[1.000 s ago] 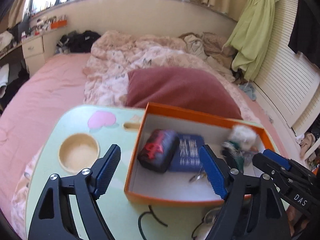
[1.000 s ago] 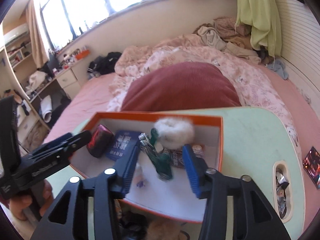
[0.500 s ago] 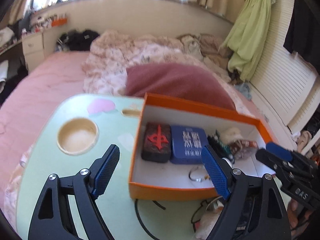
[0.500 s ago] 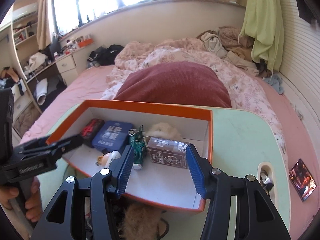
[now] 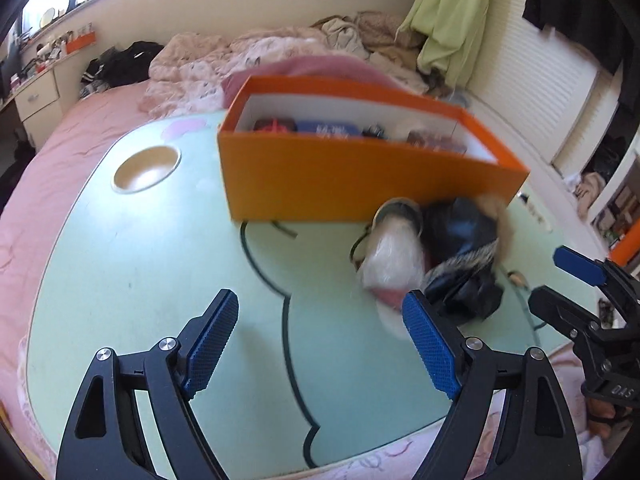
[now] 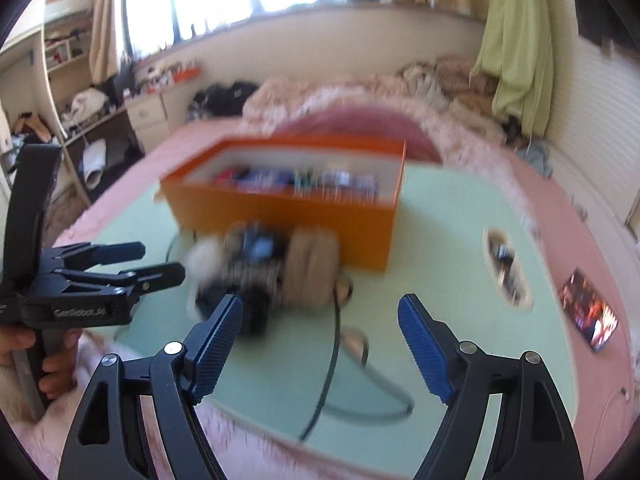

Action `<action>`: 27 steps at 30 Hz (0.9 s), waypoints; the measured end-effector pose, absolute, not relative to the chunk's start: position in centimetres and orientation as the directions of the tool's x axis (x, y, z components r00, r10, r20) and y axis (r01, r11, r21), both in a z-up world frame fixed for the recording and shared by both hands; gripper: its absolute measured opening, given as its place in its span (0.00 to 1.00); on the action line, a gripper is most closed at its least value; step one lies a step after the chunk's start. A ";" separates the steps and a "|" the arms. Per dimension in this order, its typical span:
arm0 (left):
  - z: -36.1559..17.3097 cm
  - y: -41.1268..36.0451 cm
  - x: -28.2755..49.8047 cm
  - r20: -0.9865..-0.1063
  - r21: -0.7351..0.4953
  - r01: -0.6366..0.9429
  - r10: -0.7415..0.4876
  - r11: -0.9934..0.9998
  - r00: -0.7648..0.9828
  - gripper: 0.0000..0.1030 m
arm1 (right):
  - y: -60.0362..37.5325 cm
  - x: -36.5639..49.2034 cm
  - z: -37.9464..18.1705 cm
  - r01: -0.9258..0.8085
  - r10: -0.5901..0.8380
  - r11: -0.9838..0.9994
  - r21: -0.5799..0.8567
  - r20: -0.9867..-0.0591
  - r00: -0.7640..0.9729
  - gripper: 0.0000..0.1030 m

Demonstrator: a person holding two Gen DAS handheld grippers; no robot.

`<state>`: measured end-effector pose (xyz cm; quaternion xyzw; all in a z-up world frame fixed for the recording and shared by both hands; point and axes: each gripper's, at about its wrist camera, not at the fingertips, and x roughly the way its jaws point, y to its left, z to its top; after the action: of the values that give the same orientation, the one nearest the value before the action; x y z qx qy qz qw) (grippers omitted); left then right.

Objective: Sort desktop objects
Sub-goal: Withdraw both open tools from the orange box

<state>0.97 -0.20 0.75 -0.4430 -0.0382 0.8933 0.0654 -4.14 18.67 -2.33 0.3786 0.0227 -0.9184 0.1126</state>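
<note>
An orange box (image 5: 360,176) with several small items inside stands on the pale green lap table (image 5: 160,280). In front of it lies a pile: a white plastic-wrapped item (image 5: 392,264), black and blue things (image 5: 460,240) and a tan fluffy piece (image 6: 312,268). My left gripper (image 5: 318,304) is open over bare table, left of the pile. My right gripper (image 6: 320,306) hovers in front of the pile, its jaws opening with nothing between them. Each gripper shows in the other's view, the right gripper (image 5: 576,280) and the left gripper (image 6: 156,264). The right wrist view is blurred.
The table has a round cup recess (image 5: 146,168) at the left and a slot (image 6: 506,266) at the right. A black cable (image 5: 280,300) runs across the table. A dark card (image 6: 588,316) lies on the pink bed. A hand (image 6: 52,384) holds the left gripper.
Both grippers pulled back from above the box toward the table's near edge. The green item between my right fingers went into the box, and the right jaws widened.
</note>
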 end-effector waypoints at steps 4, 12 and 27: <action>0.2 -0.2 1.4 -0.791 -0.080 -0.072 0.107 -0.994 -0.603 1.00 | 17.3 -5.1 -4.9 0.235 -0.122 -0.972 -0.031 -0.787 -0.606 0.88; -0.3 0.0 1.6 -0.797 -0.030 -0.069 0.066 -0.997 -0.600 1.00 | 18.0 -5.2 -6.2 0.236 -0.139 -0.972 -0.008 -0.789 -0.598 0.96; -0.3 -0.4 1.7 -0.795 -0.033 -0.067 0.066 -0.997 -0.603 1.00 | 18.3 -5.1 -5.2 0.228 -0.171 -0.973 0.037 -0.777 -0.606 0.99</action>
<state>1.72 -0.36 -0.34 -0.4439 0.0001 0.8953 0.0371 -5.07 18.30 -5.21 0.4295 0.0330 -0.8956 0.1114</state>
